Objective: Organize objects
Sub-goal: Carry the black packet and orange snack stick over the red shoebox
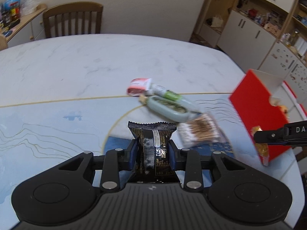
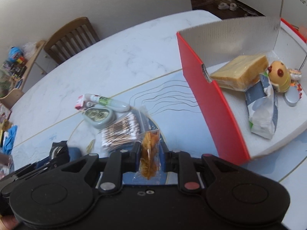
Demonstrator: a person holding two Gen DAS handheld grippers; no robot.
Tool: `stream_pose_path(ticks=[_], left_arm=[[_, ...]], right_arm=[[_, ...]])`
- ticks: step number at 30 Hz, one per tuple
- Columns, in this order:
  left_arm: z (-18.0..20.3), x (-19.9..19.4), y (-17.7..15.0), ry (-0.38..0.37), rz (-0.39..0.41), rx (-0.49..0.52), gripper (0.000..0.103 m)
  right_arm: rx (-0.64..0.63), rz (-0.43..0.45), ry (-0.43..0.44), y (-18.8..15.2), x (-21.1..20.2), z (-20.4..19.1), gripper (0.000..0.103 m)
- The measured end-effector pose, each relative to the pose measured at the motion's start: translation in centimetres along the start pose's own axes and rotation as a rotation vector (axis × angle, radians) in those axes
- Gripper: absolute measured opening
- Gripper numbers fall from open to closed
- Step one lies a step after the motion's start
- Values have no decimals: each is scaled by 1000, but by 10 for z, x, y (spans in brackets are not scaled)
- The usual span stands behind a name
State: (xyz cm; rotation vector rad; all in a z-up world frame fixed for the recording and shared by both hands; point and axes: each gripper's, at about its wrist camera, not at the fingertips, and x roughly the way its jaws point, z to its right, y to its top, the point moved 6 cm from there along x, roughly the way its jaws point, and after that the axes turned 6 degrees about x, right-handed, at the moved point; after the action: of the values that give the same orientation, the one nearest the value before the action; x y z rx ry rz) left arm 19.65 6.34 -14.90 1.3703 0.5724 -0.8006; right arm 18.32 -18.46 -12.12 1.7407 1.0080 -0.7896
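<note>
My left gripper (image 1: 153, 149) is shut on a black snack packet (image 1: 152, 143), held above the table. My right gripper (image 2: 149, 153) is shut on a clear packet of orange snack (image 2: 149, 153), just left of the red box (image 2: 203, 95). In the left wrist view the right gripper (image 1: 259, 140) with its orange packet (image 1: 262, 147) sits in front of the red box (image 1: 255, 111). On the table lie a bag of cotton swabs (image 2: 122, 130), a grey-green case (image 2: 98, 116), a white tube (image 2: 109, 102) and a pink packet (image 2: 80, 101).
The red box holds a wrapped sandwich (image 2: 239, 72), a tissue pack (image 2: 262, 113), a yellow toy (image 2: 278, 72) and a round tin (image 2: 292, 96). A wooden chair (image 1: 73, 19) stands behind the table (image 1: 57, 67). Shelves and cupboards (image 1: 259, 25) stand at the right.
</note>
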Motion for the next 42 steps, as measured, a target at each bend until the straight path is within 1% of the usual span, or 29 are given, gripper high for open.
stream_pose_path(ticks=[4,11,15,18,20,28,35,40,42], left_arm=[[20,-14,6,-34,20,24,32],[62,-31,18,-95,24,88,32],[85,-37,25,-112,30,118,32],[103,-40,31,-124,38,140,32],[115,-40,36,-129,42,156,32],[171,-34,51,-160,51,219,32],[227,-20,61,-187,51,295,32],[262,-2,62,-199,21,343,32],[273,7,59,-188,2,370,32]], right_arm=[[-35,20,28,0,-21,2,19],[-47,33,92,6,-56,18,19],[-75,59,103,14,-73,32,19],[-122,96,90,24,-86,44,19],[-129,111,88,32,-94,56,19],[-109,159,62,55,-112,111,19],[-74,182,49,70,-117,153,19],[-55,201,33,84,-118,182,19],[-48,207,27,89,-118,193,19]])
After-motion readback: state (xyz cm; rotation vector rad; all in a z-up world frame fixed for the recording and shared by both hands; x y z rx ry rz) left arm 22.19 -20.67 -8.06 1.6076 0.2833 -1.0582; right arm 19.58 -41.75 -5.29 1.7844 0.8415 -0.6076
